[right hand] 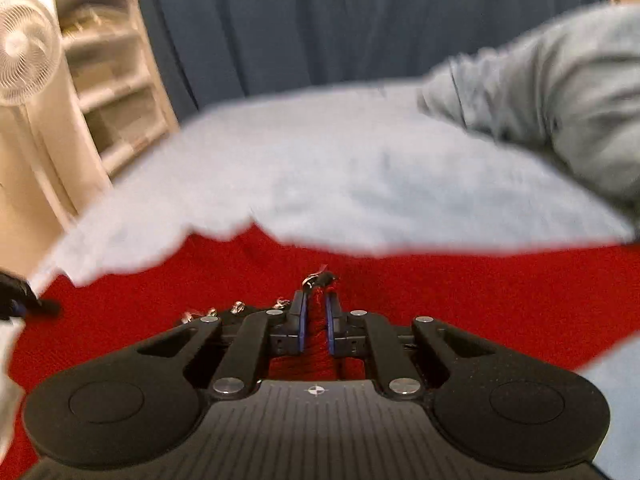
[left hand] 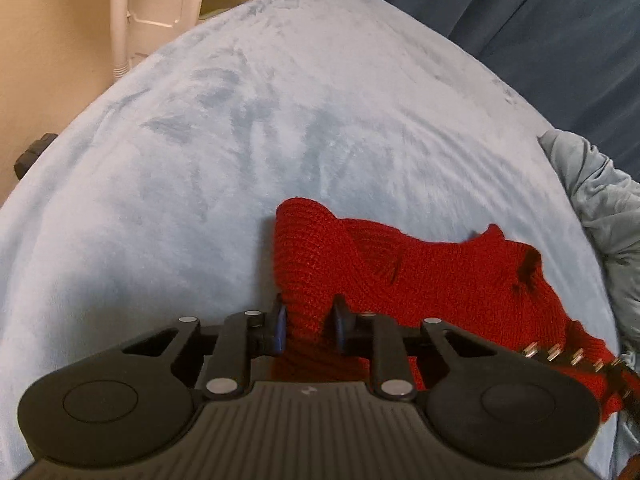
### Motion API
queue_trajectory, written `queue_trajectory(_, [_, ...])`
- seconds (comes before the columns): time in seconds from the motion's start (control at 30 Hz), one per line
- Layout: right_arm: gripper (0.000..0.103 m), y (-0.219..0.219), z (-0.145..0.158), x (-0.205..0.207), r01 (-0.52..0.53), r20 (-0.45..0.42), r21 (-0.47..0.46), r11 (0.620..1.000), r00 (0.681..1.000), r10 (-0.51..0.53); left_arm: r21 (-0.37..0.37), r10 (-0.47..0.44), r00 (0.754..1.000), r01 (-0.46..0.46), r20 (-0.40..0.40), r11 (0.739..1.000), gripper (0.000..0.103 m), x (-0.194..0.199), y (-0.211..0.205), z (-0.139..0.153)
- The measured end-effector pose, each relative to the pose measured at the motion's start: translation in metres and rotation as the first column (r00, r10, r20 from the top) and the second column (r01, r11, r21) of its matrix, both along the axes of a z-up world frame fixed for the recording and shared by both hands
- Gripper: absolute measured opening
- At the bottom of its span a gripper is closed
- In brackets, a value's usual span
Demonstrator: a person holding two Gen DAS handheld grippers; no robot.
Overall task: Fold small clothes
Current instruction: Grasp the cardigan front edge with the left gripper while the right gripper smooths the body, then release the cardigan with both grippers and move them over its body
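A red knitted garment [left hand: 420, 276] lies bunched on the pale blue blanket [left hand: 240, 140], with a row of small metal studs [left hand: 560, 350] along its right edge. My left gripper [left hand: 308, 320] is shut on a fold of the red knit at its left end. In the right wrist view the red garment [right hand: 440, 292] spreads across the foreground, blurred. My right gripper [right hand: 316, 312] is shut on its studded edge, with studs [right hand: 236, 308] showing just left of the fingers. The left gripper's tip [right hand: 24, 300] shows at the far left edge.
A grey-blue bundle of cloth lies at the blanket's right side [left hand: 600, 208] [right hand: 540, 92]. Dark blue curtains [right hand: 340, 20] hang behind. A white shelf unit [right hand: 108, 80] and a white fan [right hand: 24, 52] stand to the left, beyond the blanket's edge.
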State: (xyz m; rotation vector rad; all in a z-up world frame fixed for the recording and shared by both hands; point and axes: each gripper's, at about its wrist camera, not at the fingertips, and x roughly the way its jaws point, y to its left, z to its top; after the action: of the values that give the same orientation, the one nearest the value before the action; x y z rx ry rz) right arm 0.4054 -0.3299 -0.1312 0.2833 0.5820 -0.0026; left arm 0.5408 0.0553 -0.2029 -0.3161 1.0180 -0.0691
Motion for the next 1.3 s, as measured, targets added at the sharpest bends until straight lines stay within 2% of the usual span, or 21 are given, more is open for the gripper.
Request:
queue_trajectory(0.07, [0.010,-0.003,-0.010,0.017,0.046,-0.050,-0.022,0.999,0.998,-0.047,0.003,-0.002,1.000,0.002,-0.014,1.000,0.047,0.001,-0.005,-0.004])
queue_trajectory(0.13, [0.013,-0.006,-0.040,0.038,0.080,-0.187,-0.063,0.995,0.978,-0.091,0.030,0.028,0.999,-0.027,-0.023,0.999,0.093,-0.002,-0.012,-0.001])
queue_trajectory(0.17, [0.014,-0.008,-0.057,0.046,0.071,-0.279,-0.048,0.996,0.957,-0.082,0.046,0.043,0.999,-0.042,-0.013,0.998,0.098,-0.007,-0.015,0.002])
queue_trajectory(0.2, [0.015,-0.011,-0.061,0.041,0.071,-0.268,-0.039,0.997,0.960,-0.079,0.061,0.051,0.999,-0.051,0.012,0.997,0.103,-0.013,-0.018,0.008])
queue_trajectory(0.23, [0.025,-0.011,-0.056,0.034,0.076,-0.238,-0.039,0.996,0.968,-0.083,0.067,0.043,0.999,-0.045,0.032,0.997,0.103,-0.021,-0.018,0.012])
queue_trajectory(0.27, [0.044,-0.013,-0.049,0.024,0.099,-0.230,-0.011,0.995,0.968,-0.099,0.073,0.019,0.999,-0.022,0.042,0.997,0.103,-0.028,-0.020,0.017])
queue_trajectory(0.33, [0.060,-0.026,-0.035,-0.008,0.164,-0.218,0.101,0.981,0.966,-0.139,0.113,-0.031,0.998,0.025,0.048,0.993,0.103,-0.048,-0.022,0.028])
queue_trajectory(0.37, [0.060,-0.033,-0.025,-0.032,0.180,-0.188,0.164,0.970,0.971,-0.149,0.151,-0.043,0.998,0.034,0.056,0.988,0.103,-0.064,-0.023,0.033])
queue_trajectory(0.43, [0.062,-0.041,-0.007,-0.083,0.190,-0.157,0.217,0.957,0.975,-0.158,0.244,-0.031,0.999,0.024,0.024,0.969,0.103,-0.096,-0.025,0.038])
queue_trajectory(0.5, [0.067,-0.041,0.007,-0.137,0.207,-0.137,0.233,0.950,0.974,-0.178,0.272,-0.038,0.999,0.040,-0.012,0.962,0.103,-0.135,-0.023,0.039])
queue_trajectory(0.63, [0.068,-0.031,0.025,-0.236,0.225,-0.166,0.155,0.962,0.966,-0.200,0.298,-0.064,0.997,0.076,-0.051,0.952,0.103,-0.224,-0.017,0.039])
queue_trajectory(0.73, [0.068,-0.014,0.037,-0.291,0.212,-0.191,0.108,0.971,0.963,-0.189,0.317,-0.083,0.994,0.103,-0.075,0.943,0.103,-0.282,-0.014,0.043])
queue_trajectory(0.87, [0.069,0.001,0.053,-0.329,0.184,-0.190,0.095,0.978,0.968,-0.164,0.361,-0.164,0.985,0.175,-0.062,0.916,0.103,-0.346,-0.019,0.058])
queue_trajectory(1.0, [0.069,-0.012,0.076,-0.362,0.234,-0.137,0.067,0.970,0.965,-0.223,0.492,-0.226,0.973,0.221,-0.050,0.842,0.103,-0.388,-0.024,0.063])
queue_trajectory(1.03, [0.070,-0.016,0.080,-0.370,0.249,-0.127,0.059,0.967,0.962,-0.240,0.509,-0.234,0.971,0.226,-0.049,0.831,0.103,-0.397,-0.024,0.062])
queue_trajectory(1.17, [0.070,-0.032,0.077,-0.398,0.268,-0.133,0.050,0.962,0.956,-0.260,0.505,-0.261,0.964,0.254,-0.058,0.825,0.103,-0.430,-0.016,0.046])
queue_trajectory(1.3, [0.070,-0.033,0.055,-0.409,0.222,-0.198,0.041,0.974,0.957,-0.210,0.492,-0.275,0.958,0.281,-0.085,0.824,0.103,-0.449,-0.005,0.021])
